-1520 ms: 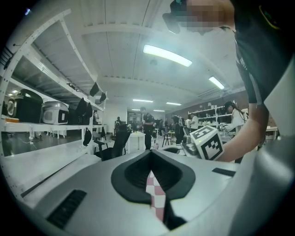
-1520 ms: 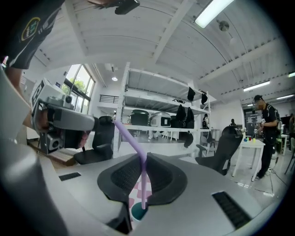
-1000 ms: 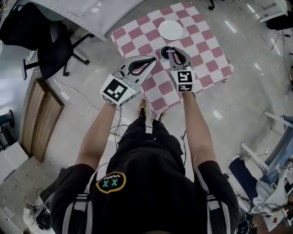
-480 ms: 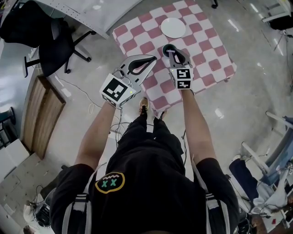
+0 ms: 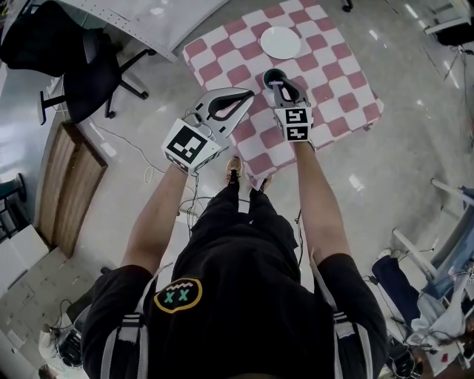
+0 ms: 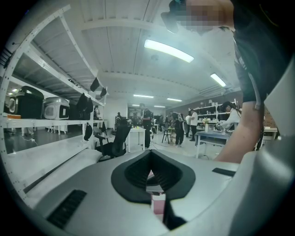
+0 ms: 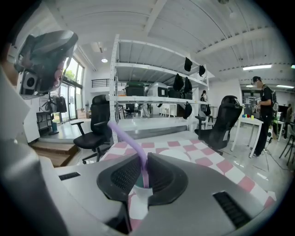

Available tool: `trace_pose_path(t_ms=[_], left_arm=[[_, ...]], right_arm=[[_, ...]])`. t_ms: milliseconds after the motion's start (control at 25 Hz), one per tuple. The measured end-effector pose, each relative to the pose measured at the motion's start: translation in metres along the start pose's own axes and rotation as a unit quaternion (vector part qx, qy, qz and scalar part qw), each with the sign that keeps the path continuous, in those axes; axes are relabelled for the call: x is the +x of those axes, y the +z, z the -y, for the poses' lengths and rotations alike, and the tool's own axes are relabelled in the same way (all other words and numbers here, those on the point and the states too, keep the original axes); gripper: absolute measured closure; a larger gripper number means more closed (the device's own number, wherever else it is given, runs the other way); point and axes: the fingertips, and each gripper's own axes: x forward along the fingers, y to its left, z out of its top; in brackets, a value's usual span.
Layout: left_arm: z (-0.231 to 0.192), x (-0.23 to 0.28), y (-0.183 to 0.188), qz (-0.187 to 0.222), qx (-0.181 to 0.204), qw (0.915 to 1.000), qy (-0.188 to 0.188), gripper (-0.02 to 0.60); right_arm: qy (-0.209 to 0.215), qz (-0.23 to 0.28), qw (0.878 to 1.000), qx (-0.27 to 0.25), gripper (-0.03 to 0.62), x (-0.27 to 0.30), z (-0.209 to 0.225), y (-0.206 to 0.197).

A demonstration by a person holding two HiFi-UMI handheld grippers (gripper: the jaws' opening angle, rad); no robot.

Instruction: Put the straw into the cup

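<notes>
A dark teal cup (image 5: 272,74) stands on the pink-and-white checked table (image 5: 337,81). My right gripper (image 5: 281,84) hangs just over its near rim. In the right gripper view a purple bendy straw (image 7: 129,141) runs down between the pads of the right gripper (image 7: 144,159) into the cup (image 7: 138,190) below. The jaws are opening, and the pads still hold the straw at the tips. My left gripper (image 5: 248,95) is held off the table's left edge, shut and empty. Its tips meet in the left gripper view (image 6: 150,154).
A white plate (image 5: 281,42) lies on the table beyond the cup. A black office chair (image 5: 89,74) and a white desk (image 5: 141,18) stand to the left, with a wooden panel (image 5: 63,189) on the floor. More chairs, shelving and people fill the room.
My right gripper has sunk toward the cup, carrying the straw down with it. The left gripper has kept still.
</notes>
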Motion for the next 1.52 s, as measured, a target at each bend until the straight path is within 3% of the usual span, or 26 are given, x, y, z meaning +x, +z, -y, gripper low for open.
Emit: trace_pose_path(t_ms=[440, 640, 760, 1160, 1320, 1520], left_arm=[[0.012, -0.006, 0.008, 0.011, 0.005, 0.9999, -0.005, 0.566], [0.030, -0.007, 0.016, 0.005, 0.054, 0.9982, -0.024, 0.568], [0.037, -0.011, 0.022, 0.011, 0.055, 0.9979, -0.031, 0.568], [0.055, -0.043, 0.044, 0.024, 0.053, 0.9975, -0.039, 0.568], [0.057, -0.057, 0.048, 0.017, 0.051, 0.9979, -0.037, 0.568], [0.075, -0.073, 0.059, 0.021, 0.045, 0.9972, -0.056, 0.568]], right_arm=[[-0.009, 0.031, 0.999, -0.011, 0.471, -0.028, -0.004, 0.025], [-0.017, 0.066, 0.997, -0.022, 0.465, -0.055, -0.009, 0.055], [-0.022, 0.093, 0.995, -0.033, 0.465, -0.076, -0.015, 0.080], [0.006, 0.163, 0.983, -0.083, 0.465, -0.180, -0.065, 0.149], [0.024, 0.216, 0.971, -0.099, 0.467, -0.215, -0.093, 0.181], [0.037, 0.225, 0.969, -0.090, 0.490, -0.249, -0.123, 0.191]])
